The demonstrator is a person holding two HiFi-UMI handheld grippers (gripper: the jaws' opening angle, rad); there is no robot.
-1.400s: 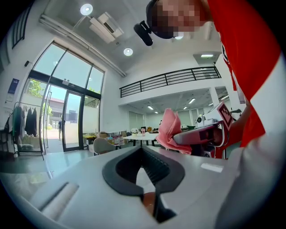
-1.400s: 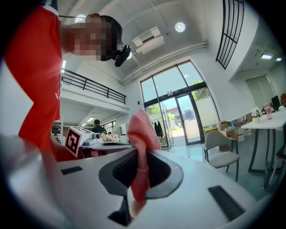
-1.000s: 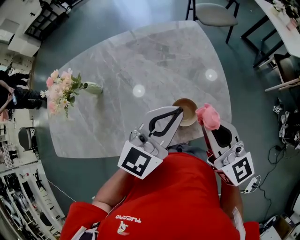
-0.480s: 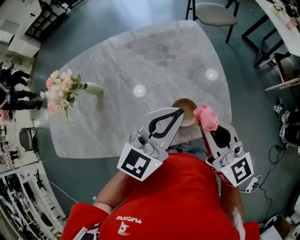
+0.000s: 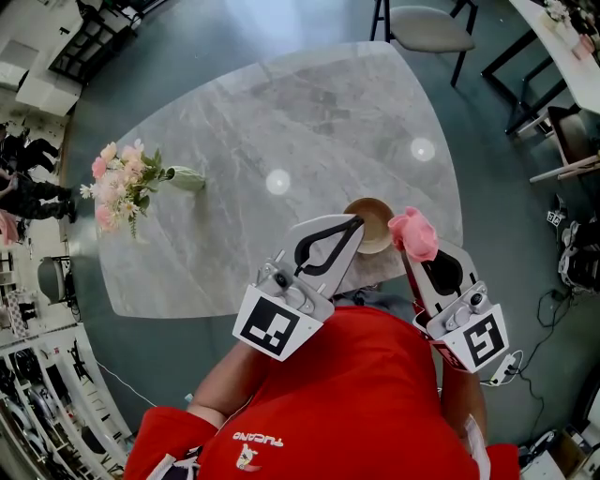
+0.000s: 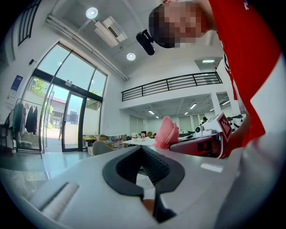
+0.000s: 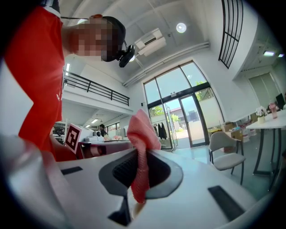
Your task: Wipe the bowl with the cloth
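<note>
A tan wooden bowl (image 5: pixel 373 221) sits on the grey marble table (image 5: pixel 281 122) near its front edge. My left gripper (image 5: pixel 355 223) is shut and empty, its tip at the bowl's left rim in the head view; whether it touches the rim I cannot tell. My right gripper (image 5: pixel 413 251) is just right of the bowl, shut on a bunched pink cloth (image 5: pixel 413 234). In the right gripper view the cloth (image 7: pixel 140 147) stands up from between the jaws. The left gripper view shows its own shut tips (image 6: pixel 142 149), with the cloth (image 6: pixel 166 133) beyond them.
A vase of pink flowers (image 5: pixel 127 183) lies at the table's left side. A grey chair (image 5: pixel 431 26) stands beyond the far edge. Another table and chair legs (image 5: pixel 553 103) are at the right, and cables (image 5: pixel 562 281) lie on the floor.
Hardly anything differs: the left gripper has drifted slightly left, and the right gripper with the cloth stays beside the bowl.
</note>
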